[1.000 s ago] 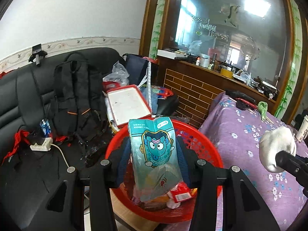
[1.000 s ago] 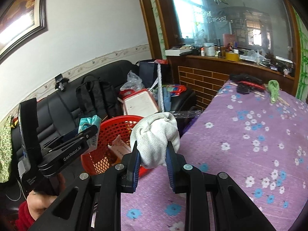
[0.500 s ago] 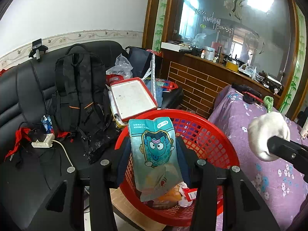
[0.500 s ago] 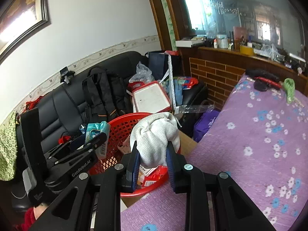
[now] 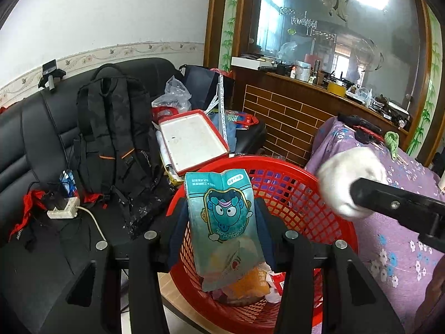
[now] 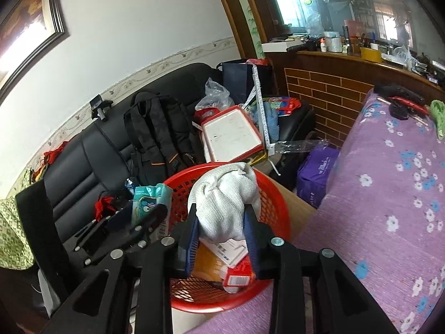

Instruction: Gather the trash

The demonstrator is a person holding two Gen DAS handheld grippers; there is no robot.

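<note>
The left gripper (image 5: 221, 231) has just eased its jaws wider around a teal snack bag (image 5: 224, 222), and the right gripper (image 6: 222, 225) has likewise been loosening on a white cloth bundle (image 6: 225, 203); whether either still presses, the views do not settle. Both hang over a red basket (image 5: 289, 183) of wrappers, between a black sofa (image 5: 33, 139) and a purple flowered bedspread (image 6: 389, 194).

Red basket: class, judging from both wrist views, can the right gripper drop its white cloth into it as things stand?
Probably yes: the right gripper holds the white cloth directly above the open red basket, jaws just loosening, nothing between.
</note>
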